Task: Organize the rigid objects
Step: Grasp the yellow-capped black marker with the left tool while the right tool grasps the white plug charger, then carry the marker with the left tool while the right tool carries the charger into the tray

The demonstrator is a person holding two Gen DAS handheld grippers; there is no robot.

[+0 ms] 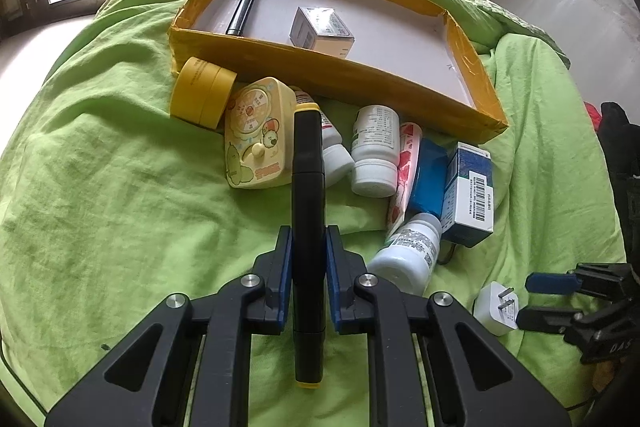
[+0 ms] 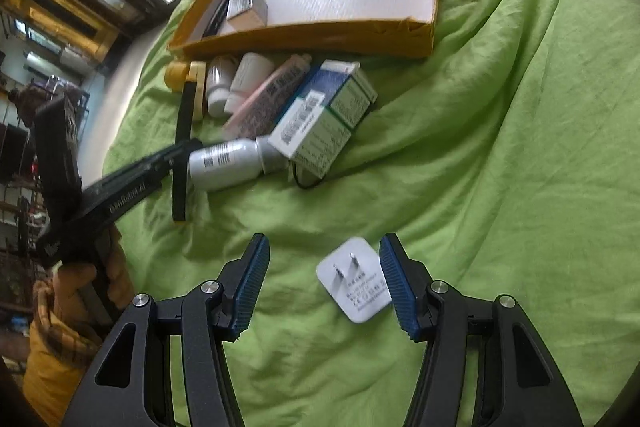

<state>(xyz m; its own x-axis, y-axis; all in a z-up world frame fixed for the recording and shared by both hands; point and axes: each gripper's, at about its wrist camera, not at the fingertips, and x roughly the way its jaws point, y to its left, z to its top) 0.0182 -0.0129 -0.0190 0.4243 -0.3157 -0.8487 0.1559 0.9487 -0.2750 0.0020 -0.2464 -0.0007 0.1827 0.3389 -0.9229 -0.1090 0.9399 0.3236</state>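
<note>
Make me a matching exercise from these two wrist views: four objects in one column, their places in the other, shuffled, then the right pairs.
Objects:
1. black marker with yellow ends
2. white plug adapter
3. black pen
4. yellow round tin

Places:
A. inside the yellow-edged tray
B. between the right hand-held gripper's open jaws
C. on the green sheet against the tray's outer wall
D. clamped in the left hand-held gripper

Pairs: 1-D, 2-B, 3-A, 4-C

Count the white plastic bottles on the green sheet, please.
3. Two white bottles lie before the yellow tray; one lies nearer, beside the blue-white box. More may be hidden.
</note>
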